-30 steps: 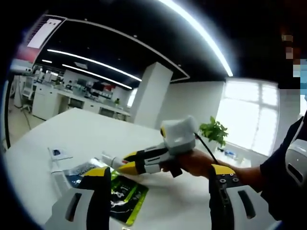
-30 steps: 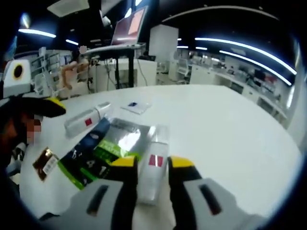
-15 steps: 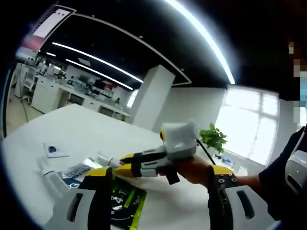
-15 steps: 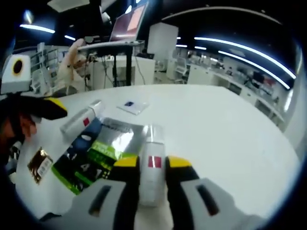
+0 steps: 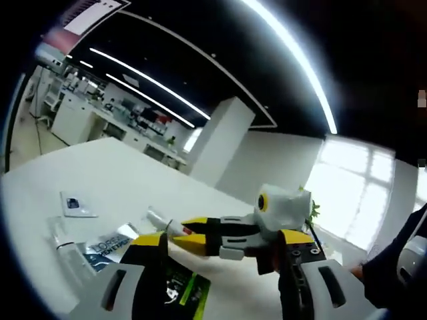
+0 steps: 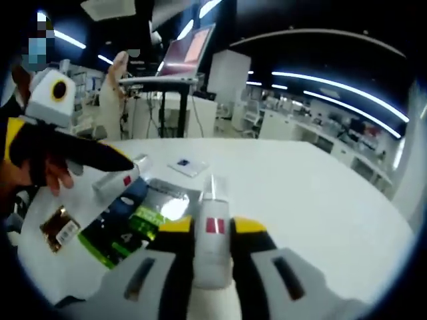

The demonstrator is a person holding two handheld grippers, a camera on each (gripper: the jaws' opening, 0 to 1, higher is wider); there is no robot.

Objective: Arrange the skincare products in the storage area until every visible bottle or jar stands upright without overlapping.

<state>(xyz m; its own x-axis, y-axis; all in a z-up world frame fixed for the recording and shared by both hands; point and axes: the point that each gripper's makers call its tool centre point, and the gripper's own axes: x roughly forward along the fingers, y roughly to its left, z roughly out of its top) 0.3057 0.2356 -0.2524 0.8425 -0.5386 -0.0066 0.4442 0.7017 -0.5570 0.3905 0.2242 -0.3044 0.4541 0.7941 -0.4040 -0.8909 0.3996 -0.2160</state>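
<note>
Since a second ago, the right gripper (image 6: 212,230) has closed its jaws on a white tube with a red label (image 6: 213,230), now lifted off the white table (image 6: 313,193) with its cap end pointing away. Just beside the green packet (image 6: 127,227) lies a second white tube (image 6: 120,179). Near that packet, the left gripper (image 5: 220,250) hovers with jaws apart, holding nothing.

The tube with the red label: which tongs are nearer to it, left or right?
Right. The right tongs are shut on the tube with the red label, which lies between their jaws. The left tongs sit off to the side, over the other tube.
</note>
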